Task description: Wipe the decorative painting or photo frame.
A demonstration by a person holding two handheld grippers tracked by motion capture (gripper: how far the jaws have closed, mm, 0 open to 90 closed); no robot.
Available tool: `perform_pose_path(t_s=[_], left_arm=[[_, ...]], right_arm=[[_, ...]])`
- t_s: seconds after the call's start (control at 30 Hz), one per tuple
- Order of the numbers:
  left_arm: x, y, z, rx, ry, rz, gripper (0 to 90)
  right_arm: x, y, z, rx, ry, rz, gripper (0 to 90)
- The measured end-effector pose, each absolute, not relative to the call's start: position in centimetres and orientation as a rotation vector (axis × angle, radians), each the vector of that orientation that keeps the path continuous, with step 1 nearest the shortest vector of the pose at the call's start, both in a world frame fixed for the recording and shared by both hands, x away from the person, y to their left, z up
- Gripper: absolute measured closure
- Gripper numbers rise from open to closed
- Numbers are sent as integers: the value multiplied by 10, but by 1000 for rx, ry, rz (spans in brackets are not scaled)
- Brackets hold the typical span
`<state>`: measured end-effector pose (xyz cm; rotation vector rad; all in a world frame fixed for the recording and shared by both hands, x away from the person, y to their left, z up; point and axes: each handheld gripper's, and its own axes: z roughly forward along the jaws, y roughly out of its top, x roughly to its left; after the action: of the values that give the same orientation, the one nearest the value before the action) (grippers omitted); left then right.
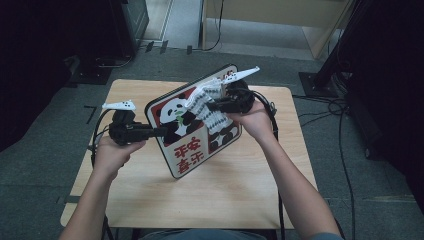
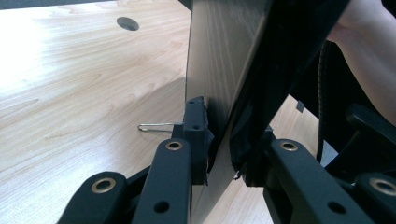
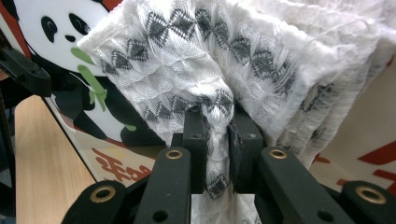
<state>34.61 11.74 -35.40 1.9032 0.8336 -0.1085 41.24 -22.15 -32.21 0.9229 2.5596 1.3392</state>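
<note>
at the left of the high view, the left gripper (image 1: 162, 131) reaches in level from the person's left hand (image 1: 114, 152) and its jaws are closed tight on the left edge of the panda board (image 1: 175, 112); in the left gripper view the pads pinch that thin edge (image 2: 219, 135) and the board rises steeply from the wooden table (image 1: 225, 185), its grey back face turned to the camera. the board is tilted up off the table, its picture side facing the person, with its long axis running from the near lower corner with red characters up to the far right corner. to the right, the white cloth (image 1: 207, 102) with a grey diamond pattern lies bunched against the board's face, and the right gripper (image 1: 212, 105) holds a fold of it clamped between narrow jaws (image 3: 217, 149). the cloth hides the board's middle, and the far right corner is hard to make out behind the right hand (image 1: 255, 120).
</note>
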Motion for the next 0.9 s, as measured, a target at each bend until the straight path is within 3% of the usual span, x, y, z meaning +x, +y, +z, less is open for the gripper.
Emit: perform_pose_path(t_s=[0.9], left_arm=[[346, 117, -354, 1902, 828, -111, 769]], right_arm=[[405, -226, -351, 941, 2568, 1349, 803]])
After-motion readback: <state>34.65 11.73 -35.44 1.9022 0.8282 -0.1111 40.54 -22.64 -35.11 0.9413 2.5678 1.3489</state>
